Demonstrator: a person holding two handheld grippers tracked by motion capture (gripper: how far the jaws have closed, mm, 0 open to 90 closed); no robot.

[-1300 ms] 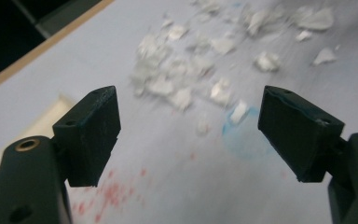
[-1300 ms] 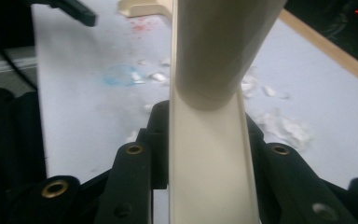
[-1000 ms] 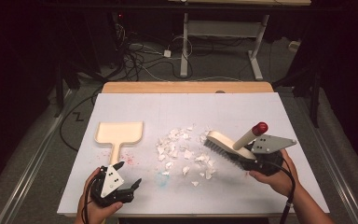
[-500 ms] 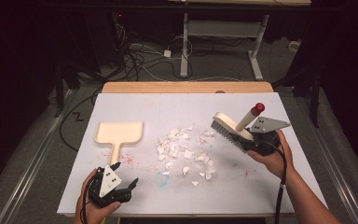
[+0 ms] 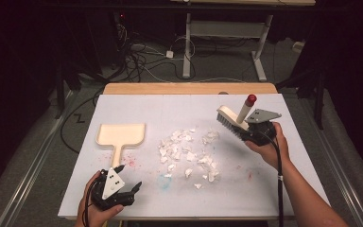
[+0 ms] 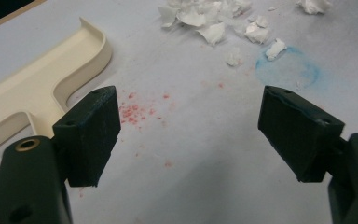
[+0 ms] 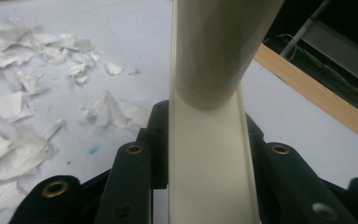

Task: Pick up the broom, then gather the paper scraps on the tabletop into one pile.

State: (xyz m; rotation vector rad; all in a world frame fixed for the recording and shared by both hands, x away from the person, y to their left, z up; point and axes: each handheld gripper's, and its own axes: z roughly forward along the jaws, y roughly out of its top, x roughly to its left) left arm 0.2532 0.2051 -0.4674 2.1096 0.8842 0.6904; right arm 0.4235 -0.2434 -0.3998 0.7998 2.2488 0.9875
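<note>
1. Scraps of torn white paper (image 5: 189, 153) lie scattered mid-table on the white table cover (image 5: 170, 109), between the two hands; the likely job, judged from the layout, is sweeping them into the dustpan.
2. The brush (image 5: 231, 121) is clamped by its cream body in the right gripper (image 5: 257, 130), whose jaws are closed on it. It hangs just beyond the pile's far right edge, apparently lifted off the surface, its red-tipped handle standing up and tilted.
3. The brush head's long axis runs diagonally, from upper left down to the gripper; the paper lies down and to the left of the bristles, so a stroke would travel that way.
4. The dustpan (image 5: 121, 135) lies flat left of the pile, well apart from it, its handle pointing toward the person.
5. The left gripper (image 5: 131, 188) rests near the table's front edge, jaws spread wide and empty; in the left gripper view the dustpan handle sits just beside its left jaw, making this the nearer hand for the pan.
6. The scraps look light, crumpled and loose; faint red and blue stains mark the cover.
</note>
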